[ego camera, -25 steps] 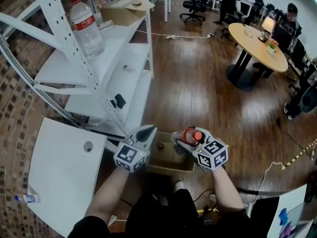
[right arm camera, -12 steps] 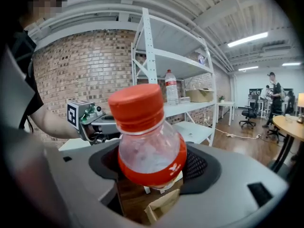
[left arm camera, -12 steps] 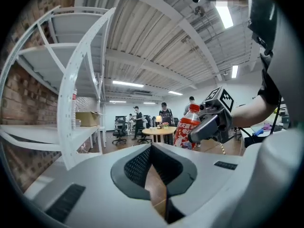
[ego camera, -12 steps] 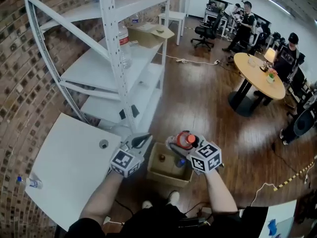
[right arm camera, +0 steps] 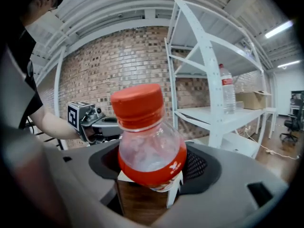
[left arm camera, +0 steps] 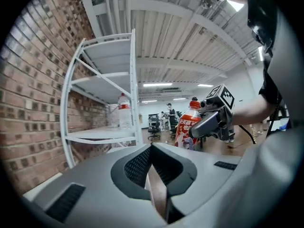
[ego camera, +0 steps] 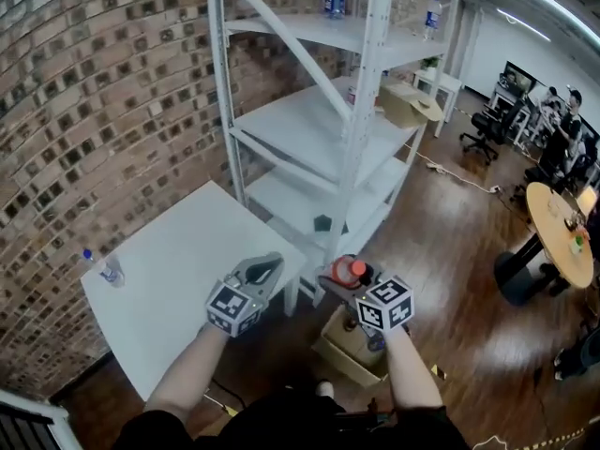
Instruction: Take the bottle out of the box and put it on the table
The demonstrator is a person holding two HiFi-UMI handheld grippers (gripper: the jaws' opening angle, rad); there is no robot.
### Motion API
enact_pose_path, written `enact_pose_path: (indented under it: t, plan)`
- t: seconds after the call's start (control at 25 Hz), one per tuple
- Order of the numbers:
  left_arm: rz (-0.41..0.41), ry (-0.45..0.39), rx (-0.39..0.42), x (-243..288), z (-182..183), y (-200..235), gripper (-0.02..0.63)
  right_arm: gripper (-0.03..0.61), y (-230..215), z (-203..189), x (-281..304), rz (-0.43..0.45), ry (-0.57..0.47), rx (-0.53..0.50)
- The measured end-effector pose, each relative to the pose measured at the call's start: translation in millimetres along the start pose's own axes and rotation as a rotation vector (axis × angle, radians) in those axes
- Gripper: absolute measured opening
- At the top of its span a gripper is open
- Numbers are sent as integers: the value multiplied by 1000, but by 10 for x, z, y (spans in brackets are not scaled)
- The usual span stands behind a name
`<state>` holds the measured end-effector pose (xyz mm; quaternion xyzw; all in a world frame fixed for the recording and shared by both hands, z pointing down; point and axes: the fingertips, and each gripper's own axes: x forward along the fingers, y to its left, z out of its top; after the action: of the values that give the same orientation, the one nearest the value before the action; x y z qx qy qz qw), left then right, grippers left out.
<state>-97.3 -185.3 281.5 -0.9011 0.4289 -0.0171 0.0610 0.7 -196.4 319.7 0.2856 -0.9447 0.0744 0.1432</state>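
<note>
Surface: white table point(ego camera: 178, 270), left, by brick wall point(ego camera: 103, 92).
Right gripper point(right arm camera: 149, 175): clamps bottle point(right arm camera: 151, 148).
Left gripper point(ego camera: 270, 265): jaws together.
Change: bottle raised above box point(ego camera: 342, 350).

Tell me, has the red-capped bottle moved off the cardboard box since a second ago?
Yes. The bottle, in the right gripper, was at the rim of the box; now it is clear of it, toward the white table.
</note>
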Motion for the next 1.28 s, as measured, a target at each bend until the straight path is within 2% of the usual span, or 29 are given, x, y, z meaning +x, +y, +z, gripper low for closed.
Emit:
enact_pose_path:
  t: [0.16, 0.32, 0.44, 0.6, 0.8, 0.92, 1.08, 1.28]
  plan:
    - [206, 20, 29, -700, 73, 441, 4, 338, 498, 319, 603, 201, -11, -86]
    - [350, 39, 35, -1248, 69, 590, 4, 339, 929, 423, 906, 338, -9, -124]
    - [517, 55, 33, -1754, 117, 723, 5, 339, 1336, 526, 1194, 479, -7, -152]
    - [683, 72, 33, -2305, 153, 741, 4, 339, 1828, 534, 1461, 631, 11, -158]
    - [865, 120, -7, -3032, -43, 653, 5, 339, 2520, 365, 1700, 800, 62, -208]
    - [928, 123, -10, -3365, -108, 611, 4, 339, 2820, 305, 1849, 854, 85, -242]
    - [979, 114, -8, -3791, -81, 658, 3, 339, 3208, 260, 2030, 879, 104, -294]
    - [996, 87, -8, -4178, -64, 914, 3, 339, 3628, 342, 2263, 897, 111, -323]
